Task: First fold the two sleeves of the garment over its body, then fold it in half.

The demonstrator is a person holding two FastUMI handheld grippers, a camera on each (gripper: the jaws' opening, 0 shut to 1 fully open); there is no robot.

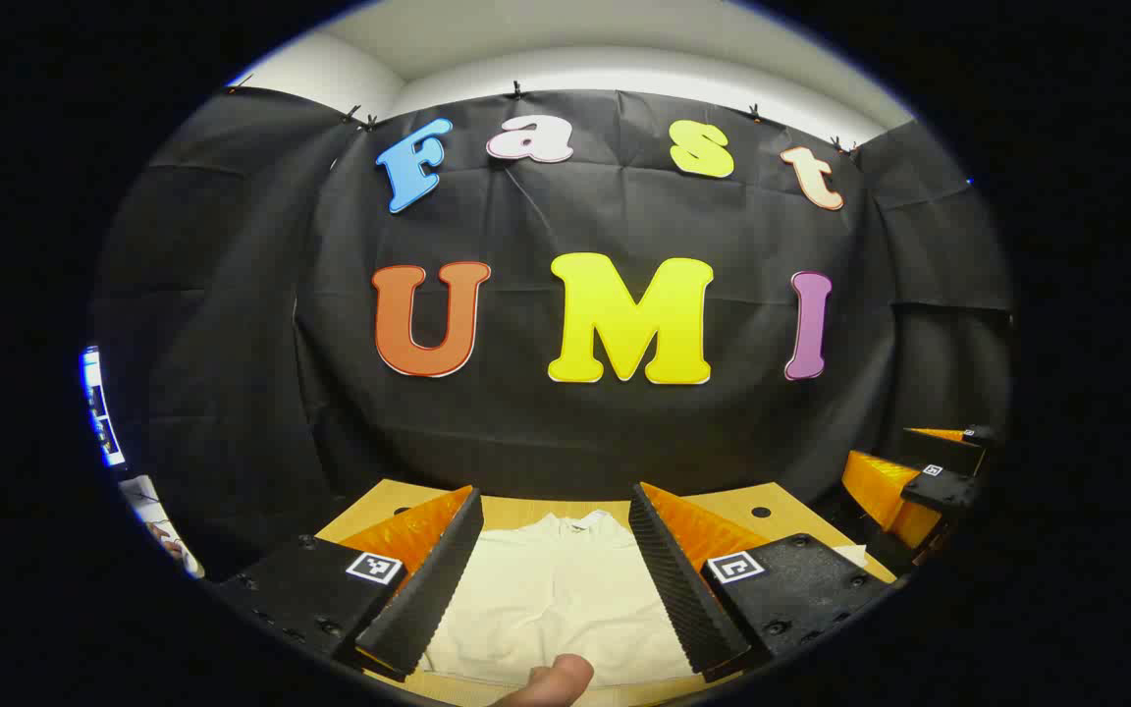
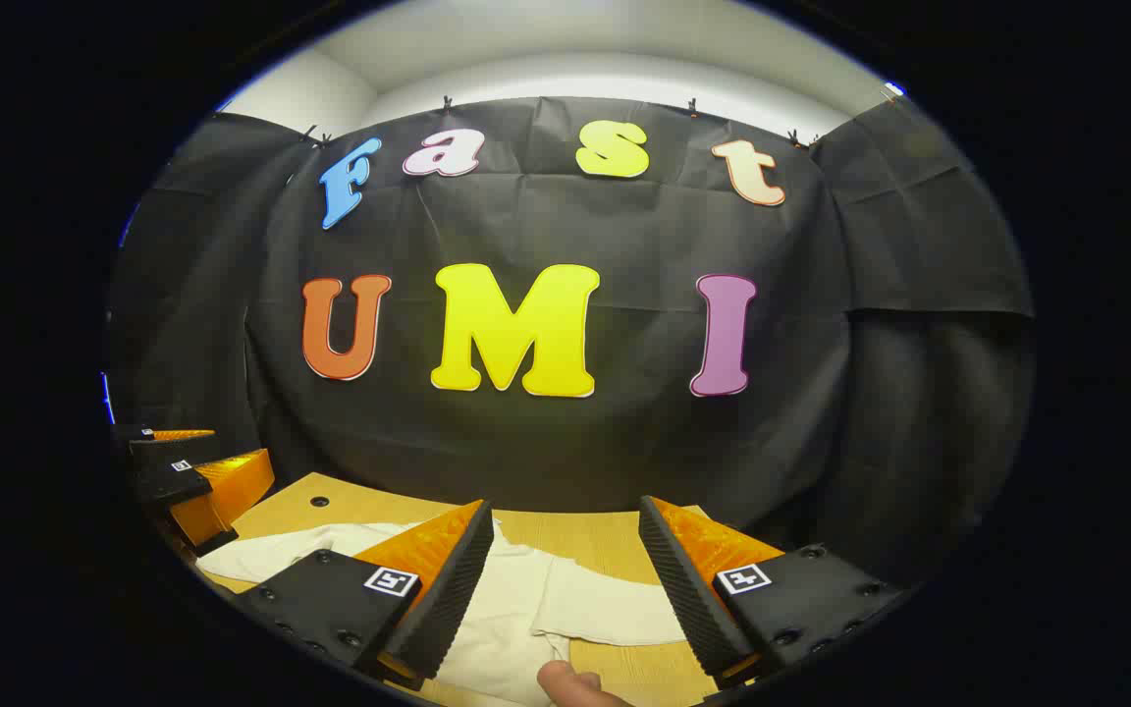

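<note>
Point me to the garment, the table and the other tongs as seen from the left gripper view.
garment (image 1: 565, 599), left gripper view, its body.
table (image 1: 723, 506), left gripper view, bare far edge.
right tongs (image 1: 919, 476), left gripper view, between their tips.

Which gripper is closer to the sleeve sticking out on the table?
Right. The right gripper hovers over the sleeve; the left gripper is over the middle of the garment.

Left gripper (image 1: 556, 565) and right gripper (image 2: 565, 579) both gape wide
</note>
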